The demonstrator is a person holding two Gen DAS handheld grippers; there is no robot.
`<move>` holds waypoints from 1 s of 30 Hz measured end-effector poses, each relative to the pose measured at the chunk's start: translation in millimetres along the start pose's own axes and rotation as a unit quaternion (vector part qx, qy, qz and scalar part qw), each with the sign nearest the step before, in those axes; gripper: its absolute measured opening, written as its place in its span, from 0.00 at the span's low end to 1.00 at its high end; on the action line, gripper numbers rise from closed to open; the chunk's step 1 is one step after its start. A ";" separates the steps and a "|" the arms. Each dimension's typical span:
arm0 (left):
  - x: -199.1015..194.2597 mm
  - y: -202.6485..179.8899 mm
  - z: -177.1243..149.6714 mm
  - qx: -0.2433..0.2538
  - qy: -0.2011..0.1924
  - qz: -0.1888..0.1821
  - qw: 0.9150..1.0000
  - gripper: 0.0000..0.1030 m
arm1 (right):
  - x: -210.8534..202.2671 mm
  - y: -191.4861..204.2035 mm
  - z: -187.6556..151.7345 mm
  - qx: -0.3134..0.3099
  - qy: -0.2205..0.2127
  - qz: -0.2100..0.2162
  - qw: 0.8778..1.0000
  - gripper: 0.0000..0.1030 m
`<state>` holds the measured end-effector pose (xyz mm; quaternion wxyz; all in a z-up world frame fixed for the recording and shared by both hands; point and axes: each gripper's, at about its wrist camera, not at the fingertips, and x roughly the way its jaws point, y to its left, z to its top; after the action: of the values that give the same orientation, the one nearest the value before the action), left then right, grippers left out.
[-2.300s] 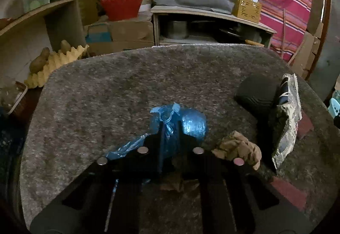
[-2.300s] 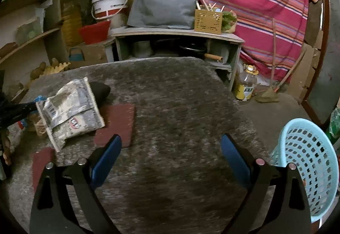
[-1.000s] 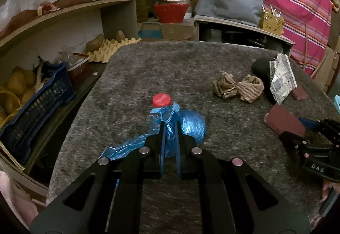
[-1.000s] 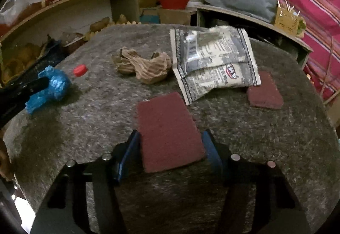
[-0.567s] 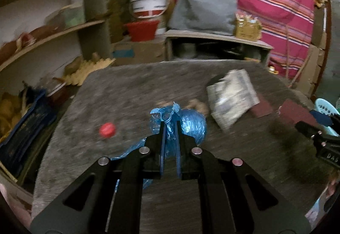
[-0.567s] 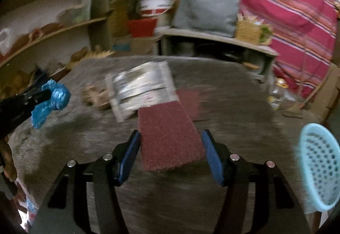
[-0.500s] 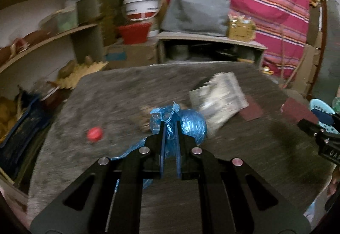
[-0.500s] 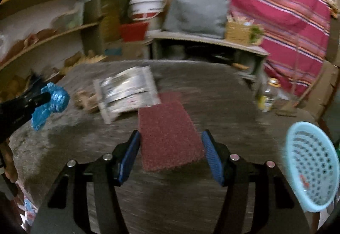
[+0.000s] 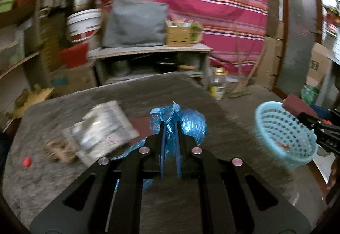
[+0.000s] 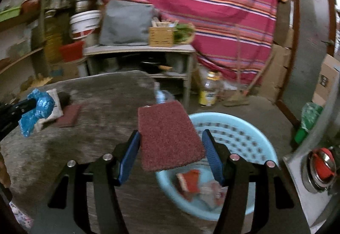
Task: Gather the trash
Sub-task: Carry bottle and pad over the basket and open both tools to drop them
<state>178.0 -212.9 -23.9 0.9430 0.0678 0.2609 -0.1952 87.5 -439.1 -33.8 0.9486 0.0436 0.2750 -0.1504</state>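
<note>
Both hands are loaded and headed for the pale blue basket (image 10: 233,138) that sits on the floor just off the tabletop's (image 9: 212,202) right edge. The basket already holds a few scraps, one of them red, so some of the collecting looks done.

The left hand-held gripper (image 9: 169,127) is clenched tight on a crumpled blue plastic bag (image 9: 189,123); the bag bulges out past the fingertips and a tail of it trails back under the left finger. It hangs above the tabletop, not yet at the basket, which lies off to its right.

The right hand-held gripper (image 10: 171,138) has its jaws spread wide around a dark red scouring pad (image 10: 167,134), pressing on its two side edges so that the pad sticks out flat ahead of the fingers. The pad's right edge already overlaps the basket's near rim in the right wrist view, so this one seems closest to being dropped.

Left on the tabletop, as far as the blur allows: a printed grey packet (image 9: 102,129) toward the left side, a wad of brown crumpled paper (image 9: 59,150) just beside its near corner, a small red bottle cap (image 9: 27,162) near the left edge, and a second dark red pad (image 10: 69,116) beside the packet. I'd judge the job roughly half done.
</note>
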 end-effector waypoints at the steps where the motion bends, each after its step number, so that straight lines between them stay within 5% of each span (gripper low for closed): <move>1: 1.5 -9.2 1.0 0.007 -0.002 -0.005 1.000 0.06 | 0.8 -12.2 -1.2 0.006 0.001 -0.007 1.000 0.58; 11: 31.1 -117.4 14.7 0.065 -0.013 -0.067 0.996 0.06 | 15.6 -83.3 -2.9 0.057 0.008 -0.042 0.997 0.58; 26: 70.2 -195.6 35.2 0.075 0.013 -0.152 0.986 0.08 | 28.5 -125.2 -11.3 0.081 0.024 -0.055 0.995 0.56; 30: 77.3 -203.5 30.3 0.087 0.016 -0.156 0.984 0.21 | 31.9 -125.7 -15.7 0.081 0.030 -0.061 0.994 0.56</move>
<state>170.9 -431.8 -43.4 0.8872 0.1111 0.2658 -0.3605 66.2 -564.4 -64.1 0.9225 0.1084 0.2918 -0.2283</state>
